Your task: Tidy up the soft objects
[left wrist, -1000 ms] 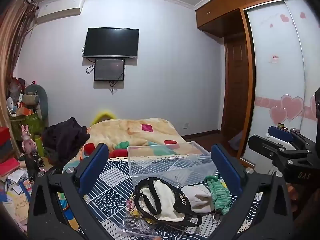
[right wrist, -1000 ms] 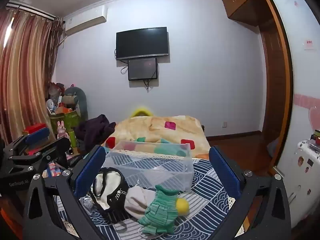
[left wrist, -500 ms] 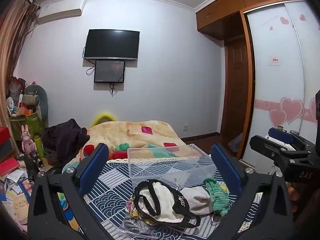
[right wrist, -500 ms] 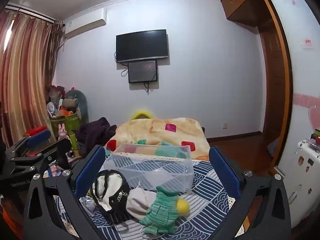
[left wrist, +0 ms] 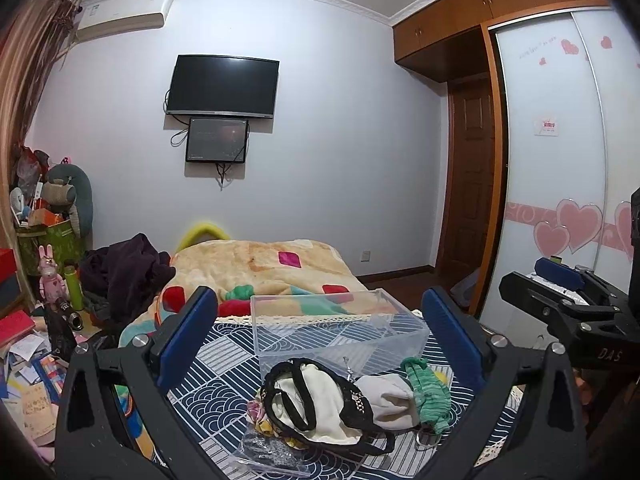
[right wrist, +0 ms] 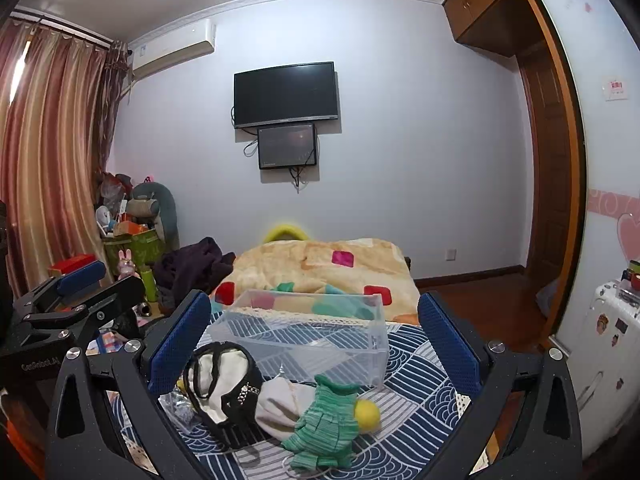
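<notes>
From your left wrist view, the pile has sunk a little lower than a moment ago: you are lifting, not yet reaching. Your left gripper stands spread and empty, the clear box between its fingers, the black-and-cream pouch nearer. From your right wrist view, your right gripper is equally spread; the green knit piece lies near, low between the jaws.

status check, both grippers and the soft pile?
Left gripper open, empty. Right gripper open, empty. Soft pile in front of the clear bin, untouched; green knit piece nearest right. Nothing blocking.
</notes>
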Tool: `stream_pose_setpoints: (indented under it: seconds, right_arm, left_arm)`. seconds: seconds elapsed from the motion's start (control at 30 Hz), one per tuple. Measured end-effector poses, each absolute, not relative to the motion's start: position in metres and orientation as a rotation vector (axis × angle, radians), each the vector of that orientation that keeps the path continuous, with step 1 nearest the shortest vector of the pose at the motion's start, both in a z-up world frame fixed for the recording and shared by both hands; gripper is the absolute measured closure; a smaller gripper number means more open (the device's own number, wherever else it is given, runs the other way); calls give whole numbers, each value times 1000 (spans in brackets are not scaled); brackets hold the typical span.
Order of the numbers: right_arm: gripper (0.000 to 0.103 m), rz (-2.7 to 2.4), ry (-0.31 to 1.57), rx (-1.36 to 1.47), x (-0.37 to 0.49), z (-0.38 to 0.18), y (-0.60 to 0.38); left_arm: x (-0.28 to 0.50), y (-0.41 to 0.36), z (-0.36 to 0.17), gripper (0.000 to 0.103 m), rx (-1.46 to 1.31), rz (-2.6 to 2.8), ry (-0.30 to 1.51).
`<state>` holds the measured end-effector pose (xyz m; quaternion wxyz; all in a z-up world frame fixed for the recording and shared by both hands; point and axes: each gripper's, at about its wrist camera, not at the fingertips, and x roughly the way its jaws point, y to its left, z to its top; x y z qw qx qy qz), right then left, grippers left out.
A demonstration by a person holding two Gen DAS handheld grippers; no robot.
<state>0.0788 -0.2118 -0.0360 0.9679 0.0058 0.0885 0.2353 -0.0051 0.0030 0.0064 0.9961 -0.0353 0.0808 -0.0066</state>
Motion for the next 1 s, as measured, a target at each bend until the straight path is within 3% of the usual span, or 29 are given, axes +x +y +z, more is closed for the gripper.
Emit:
stream_pose_setpoints:
  seconds: [1.0]
  right_arm:
    - [0, 480, 167, 14, 77, -33, -211]
  left_arm:
    - [-12, 0, 10, 0, -65, -15, 140]
